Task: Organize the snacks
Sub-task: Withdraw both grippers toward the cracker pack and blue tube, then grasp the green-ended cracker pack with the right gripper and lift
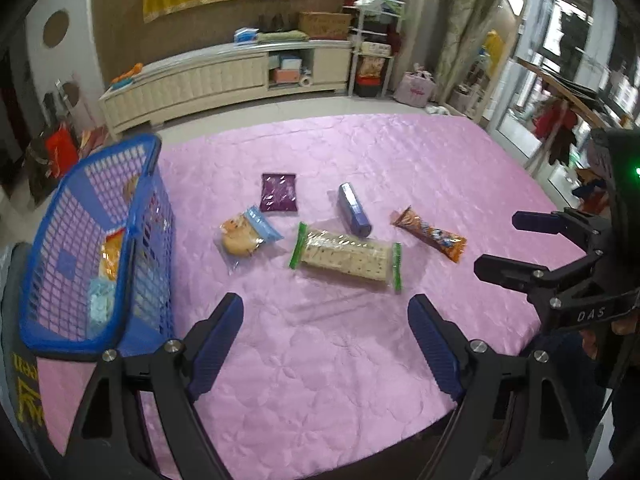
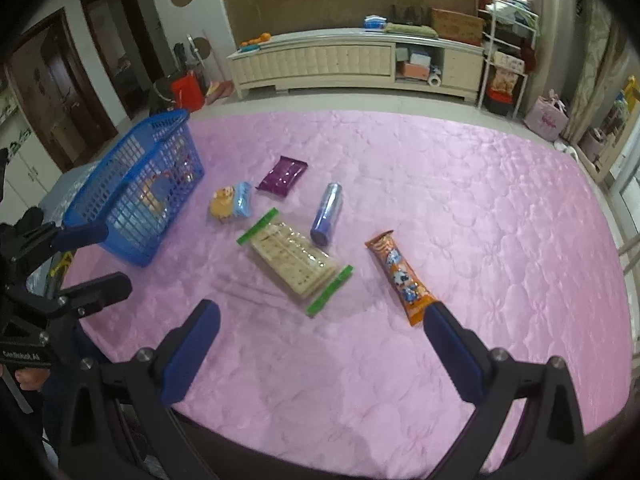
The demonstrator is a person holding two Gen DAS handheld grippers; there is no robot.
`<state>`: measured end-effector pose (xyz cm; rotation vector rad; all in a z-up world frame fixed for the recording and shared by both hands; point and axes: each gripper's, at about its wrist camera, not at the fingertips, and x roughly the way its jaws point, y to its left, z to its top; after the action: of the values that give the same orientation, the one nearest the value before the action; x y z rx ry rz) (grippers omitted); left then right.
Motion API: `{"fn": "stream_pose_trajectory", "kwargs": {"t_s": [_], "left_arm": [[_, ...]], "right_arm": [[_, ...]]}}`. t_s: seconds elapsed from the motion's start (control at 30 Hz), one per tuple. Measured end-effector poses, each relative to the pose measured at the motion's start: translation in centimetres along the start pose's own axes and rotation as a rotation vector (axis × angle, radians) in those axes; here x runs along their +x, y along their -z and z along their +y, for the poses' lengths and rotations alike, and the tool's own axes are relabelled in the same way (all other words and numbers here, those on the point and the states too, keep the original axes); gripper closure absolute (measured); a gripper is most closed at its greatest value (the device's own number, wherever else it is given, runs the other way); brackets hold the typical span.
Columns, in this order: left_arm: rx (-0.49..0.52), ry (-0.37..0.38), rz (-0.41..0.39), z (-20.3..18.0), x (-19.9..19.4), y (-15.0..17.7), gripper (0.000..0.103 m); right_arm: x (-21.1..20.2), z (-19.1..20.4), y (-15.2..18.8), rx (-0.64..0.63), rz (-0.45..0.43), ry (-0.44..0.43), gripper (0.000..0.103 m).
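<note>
Lying ahead of both spread, empty tongs, left tongs (image 1: 326, 344) and right tongs (image 2: 322, 350): cracker pack (image 1: 346, 256).

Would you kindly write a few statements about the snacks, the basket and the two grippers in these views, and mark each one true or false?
1. The blue plastic lattice basket already holds some packets. True.
2. The long clear cracker pack with green ends lies inside the basket. False: it lies on the pink quilted cover, outside the basket.
3. The left gripper is clamped on the purple foil pouch. False: its jaws are open and empty.
4. The orange printed snack stick lies on the cover to the right of the cracker pack. True.
5. The right gripper has its jaws open with nothing held. True.
</note>
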<state>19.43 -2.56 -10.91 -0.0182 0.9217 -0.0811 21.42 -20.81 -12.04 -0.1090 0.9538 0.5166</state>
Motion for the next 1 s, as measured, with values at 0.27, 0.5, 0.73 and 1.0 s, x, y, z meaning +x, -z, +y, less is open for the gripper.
{"fn": "stream_pose_trajectory", "kwargs": {"t_s": [0.27, 0.5, 0.73, 1.0], "left_arm": [[-0.069, -0.068, 0.02, 1.1, 3.0, 1.8, 0.02], [-0.097, -0.108, 0.051, 2.2, 6.6, 2.0, 0.02], [-0.118, -0.109, 0.081, 3.2, 9.3, 2.2, 0.02], [-0.147, -0.104, 0.09, 4.4, 9.6, 2.9, 0.02]], "right_arm": [[5.7, 0.7, -0.5, -0.155, 0.021, -0.062, 0.0], [11.5, 1.4, -1.4, -0.265, 0.071, -0.095, 0.0], [15.5, 1.4, -2.2, -0.311, 0.141, -0.155, 0.0], [16.1, 3.0, -1.9, -0.389, 0.11, -0.145, 0.007]]}}
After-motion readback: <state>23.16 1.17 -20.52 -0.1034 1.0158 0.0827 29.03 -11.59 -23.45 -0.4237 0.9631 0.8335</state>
